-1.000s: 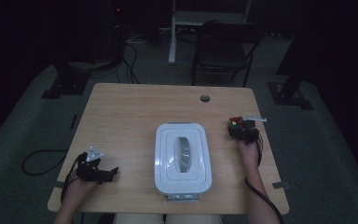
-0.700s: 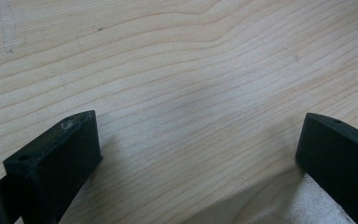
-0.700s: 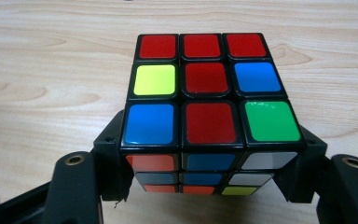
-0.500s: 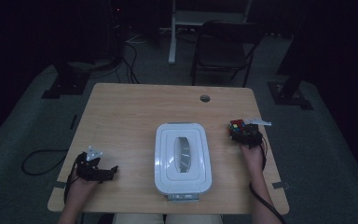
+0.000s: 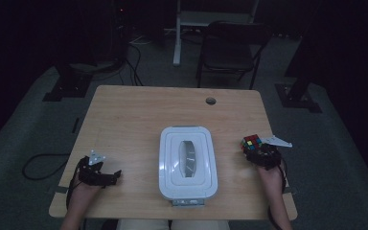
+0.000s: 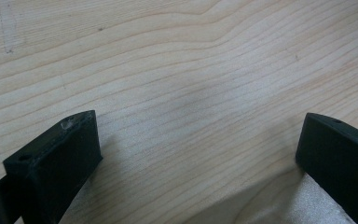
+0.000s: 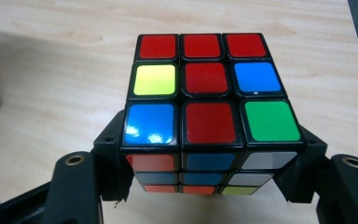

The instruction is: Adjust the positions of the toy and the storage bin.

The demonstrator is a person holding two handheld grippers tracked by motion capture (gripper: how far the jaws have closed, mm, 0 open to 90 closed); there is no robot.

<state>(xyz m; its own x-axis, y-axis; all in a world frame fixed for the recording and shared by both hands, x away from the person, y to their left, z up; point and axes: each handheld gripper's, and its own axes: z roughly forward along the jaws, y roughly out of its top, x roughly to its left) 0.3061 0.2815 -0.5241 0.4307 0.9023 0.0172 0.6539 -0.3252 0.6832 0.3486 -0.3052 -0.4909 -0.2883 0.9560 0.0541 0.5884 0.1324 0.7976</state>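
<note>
A scrambled colour cube with a mostly red top face sits between the jaws of my right gripper, which is shut on it, at the right side of the wooden table. It rests on or just above the tabletop; I cannot tell which. A white lidded plastic box lies in the middle of the table near the front edge. My left gripper rests at the front left, open, with bare wood between its jaws.
A round cable hole lies near the table's far edge. Beyond the table stand a dark chair and stand bases on the floor. The room around is dim.
My right gripper has drawn back toward the front edge with the cube in it. The left gripper has not moved.
</note>
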